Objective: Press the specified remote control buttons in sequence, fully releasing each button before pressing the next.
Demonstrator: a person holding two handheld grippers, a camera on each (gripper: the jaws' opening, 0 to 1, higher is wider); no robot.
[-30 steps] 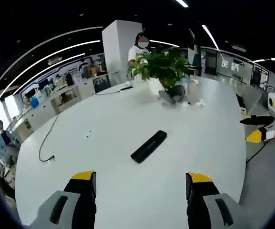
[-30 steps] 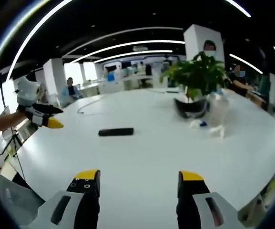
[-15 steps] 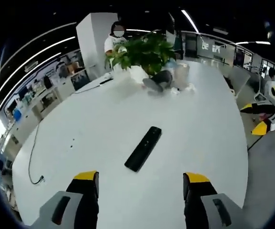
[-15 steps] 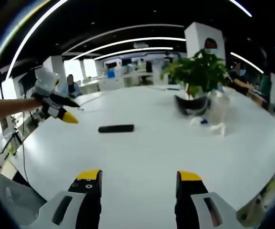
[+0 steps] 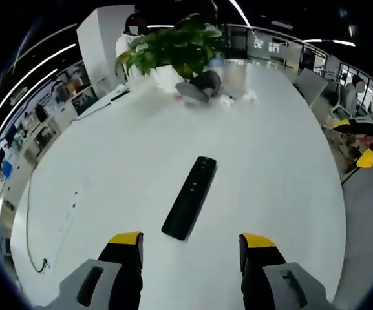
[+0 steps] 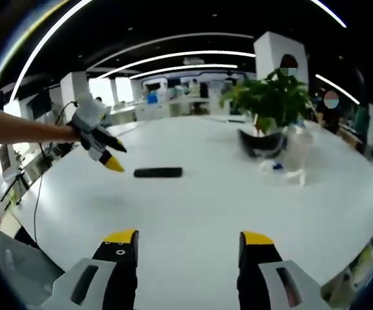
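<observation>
Just beyond the left tongs (image 5: pixel 189 242) (jaws apart), remote (image 5: pixel 189 197).

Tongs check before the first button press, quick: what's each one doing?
Left tongs: open, empty, near the remote control.
Right tongs: open, empty.

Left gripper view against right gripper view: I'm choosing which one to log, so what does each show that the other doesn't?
Left gripper view alone: a cable trailing on the table.

Right gripper view alone: a person's forearm holding the left gripper beside the remote control, and a clear bottle.

Both: the remote, the potted plant, each view's own open jaws.
</observation>
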